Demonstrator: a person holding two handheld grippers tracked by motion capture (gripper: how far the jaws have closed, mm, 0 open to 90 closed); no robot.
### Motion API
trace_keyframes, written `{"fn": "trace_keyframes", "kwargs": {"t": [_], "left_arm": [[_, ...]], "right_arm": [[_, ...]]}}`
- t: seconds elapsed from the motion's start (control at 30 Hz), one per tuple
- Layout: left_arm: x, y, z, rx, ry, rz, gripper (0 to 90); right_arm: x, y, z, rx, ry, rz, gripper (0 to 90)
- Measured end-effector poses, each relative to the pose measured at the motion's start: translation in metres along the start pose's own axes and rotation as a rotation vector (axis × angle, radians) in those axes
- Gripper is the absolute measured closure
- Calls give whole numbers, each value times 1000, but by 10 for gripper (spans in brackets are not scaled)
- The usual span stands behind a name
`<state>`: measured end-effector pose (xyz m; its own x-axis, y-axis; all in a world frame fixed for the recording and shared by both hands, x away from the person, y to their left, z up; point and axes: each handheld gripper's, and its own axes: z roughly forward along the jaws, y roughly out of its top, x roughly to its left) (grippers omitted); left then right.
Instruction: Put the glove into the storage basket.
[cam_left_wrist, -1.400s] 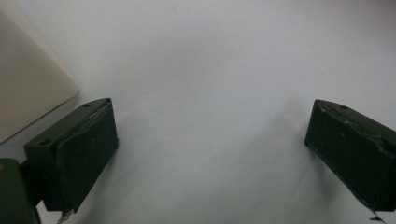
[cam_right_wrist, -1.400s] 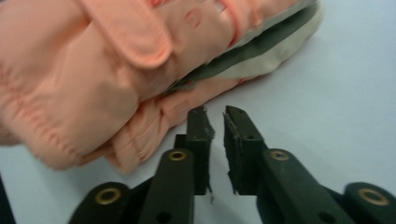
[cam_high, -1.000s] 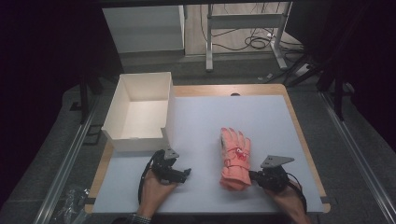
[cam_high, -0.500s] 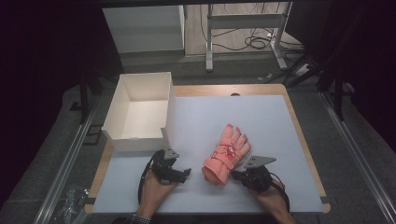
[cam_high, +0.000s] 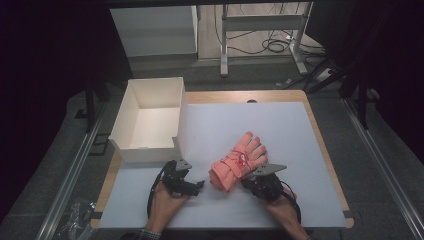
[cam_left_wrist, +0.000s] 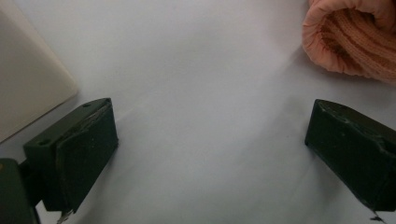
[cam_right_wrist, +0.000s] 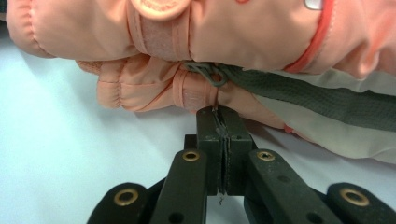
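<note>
right gripper has its jaws pressed together, pinching a thin bit of fabric or thread at the edge of the padded salmon-pink winter glove(s) — looks like a stacked pair in the right gripper view, top one with a velcro strap, lower one with a grey mesh palm. can't tell exactly what's caught, only that something thin sits in the seam between the jaws.

glove lies on the white counter, front centre, right of the open white cardboard box. long axis runs roughly 7 to 1 o'clock in the high view: ribbed knit cuff toward 7, fingers toward 1. right gripper is at the glove's 5 o'clock side, touching it near the cuff end.

left gripper is spread wide, nothing between the jaws, resting low over bare counter. in the high view it is just beside the cuff, which lies at its 2–3 o'clock; the left gripper view shows the knit cuff opening at 1 o'clock, box corner at 10.

key relation, my read: cuff end points at the left gripper, so it's the one placed to take the cuff while right holds the side. box is at 11 o'clock from the glove — likely destination.
</note>
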<state>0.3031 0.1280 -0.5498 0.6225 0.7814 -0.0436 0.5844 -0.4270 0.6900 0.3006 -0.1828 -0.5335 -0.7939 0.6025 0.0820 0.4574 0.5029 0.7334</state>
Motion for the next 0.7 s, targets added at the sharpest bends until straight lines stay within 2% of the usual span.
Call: {"fn": "trace_keyframes", "kwargs": {"t": [0.13,0.23,0.47,0.63,0.7], "left_arm": [[0,0,0,0,-1,0,22],[0,0,0,-1,-3,-1,22],[1,0,0,-2,-13,-7,18],[2,-1,-3,-3,-42,0,20],[1,0,-5,-2,-57,4,27]], "right_arm": [[2,-1,-2,6,-5,-17,843],[1,-2,-7,4,-27,-40,820],[-20,-11,-24,-22,-69,7,736],[-33,-16,-35,-21,-137,8,662],[-41,-19,-39,-18,-168,23,615]]}}
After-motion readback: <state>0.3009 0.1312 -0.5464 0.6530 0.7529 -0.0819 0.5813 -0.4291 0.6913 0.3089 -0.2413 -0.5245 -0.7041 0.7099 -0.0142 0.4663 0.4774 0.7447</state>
